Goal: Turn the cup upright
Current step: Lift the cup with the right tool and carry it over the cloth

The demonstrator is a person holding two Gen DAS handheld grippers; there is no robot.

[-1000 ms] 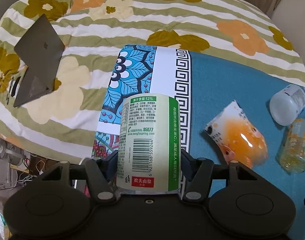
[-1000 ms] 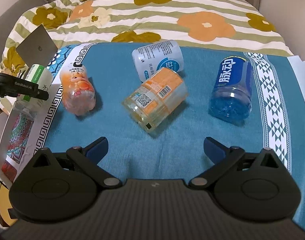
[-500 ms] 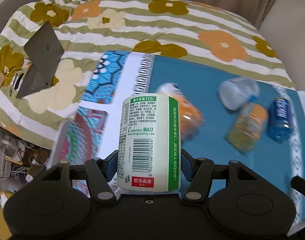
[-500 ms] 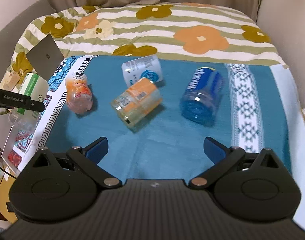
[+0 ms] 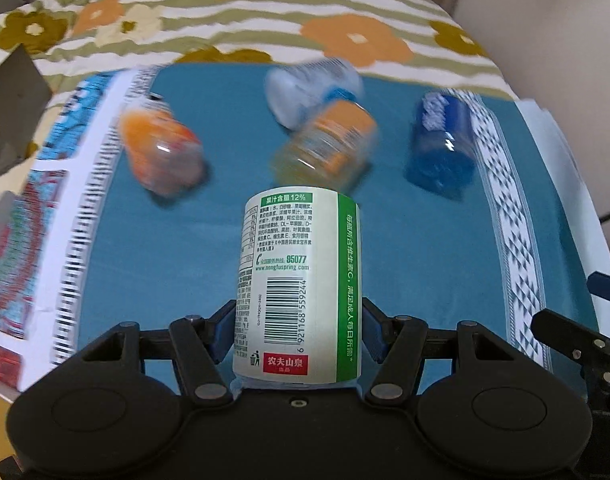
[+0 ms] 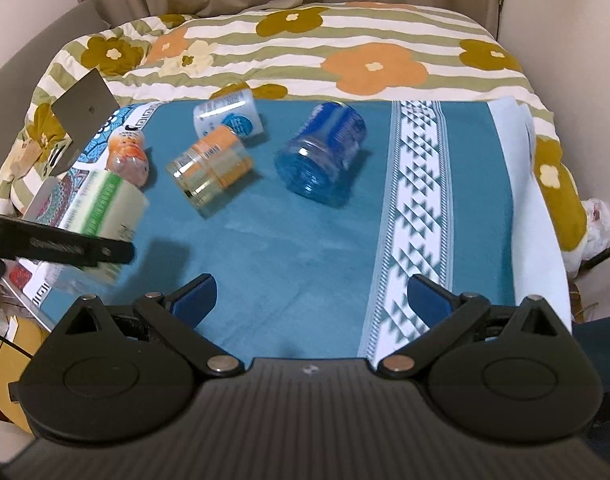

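Observation:
My left gripper (image 5: 299,330) is shut on a cup with a green and white label (image 5: 299,280), held off the teal cloth (image 5: 405,248). The held cup also shows in the right wrist view (image 6: 105,216), tilted, at the left edge with the left gripper's dark finger across it. My right gripper (image 6: 311,300) is open and empty above the near part of the cloth. Lying on their sides on the cloth are an orange cup (image 6: 209,164), a blue cup (image 6: 325,152), a white and blue cup (image 6: 229,118) and an orange figure-print cup (image 6: 129,156).
The cloth lies on a bed with a floral striped quilt (image 6: 345,52). A grey laptop-like panel (image 6: 83,108) stands at the left. The cloth's patterned white border (image 6: 417,200) runs along the right. A wall and curtain are behind.
The left gripper has swung right with the green-label cup, from over the cloth's left patterned edge to over the teal middle. The right gripper has pulled back and risen.

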